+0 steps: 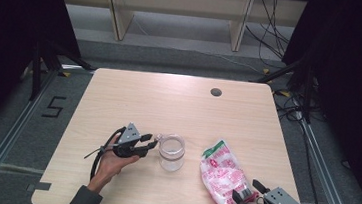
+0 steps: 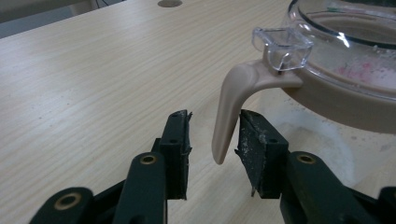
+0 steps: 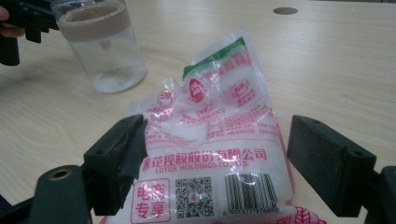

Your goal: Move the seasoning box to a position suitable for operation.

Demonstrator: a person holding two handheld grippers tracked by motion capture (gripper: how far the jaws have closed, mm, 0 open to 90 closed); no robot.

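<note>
Left jaws set around a jar's lid clasp; right jaws spread over a bag.

The jaws of the left gripper [image 2: 212, 140] are held apart around the beige clasp [image 2: 229, 112] of a clear jar [image 1: 171, 152]; one pad is seen just beside or touching the clasp, the other is kept off it, so nothing is clamped. The jar is stood upright near the middle of the front half of the bench [image 1: 169, 101], with a clear lid [image 2: 345, 42] seated in a beige collar. The jaws of the right gripper [image 3: 233, 161] are spread wide over the near end of a pink-and-white printed bag [image 3: 219, 140], which is laid flat on the bench, right of the jar and apart from it.
</note>
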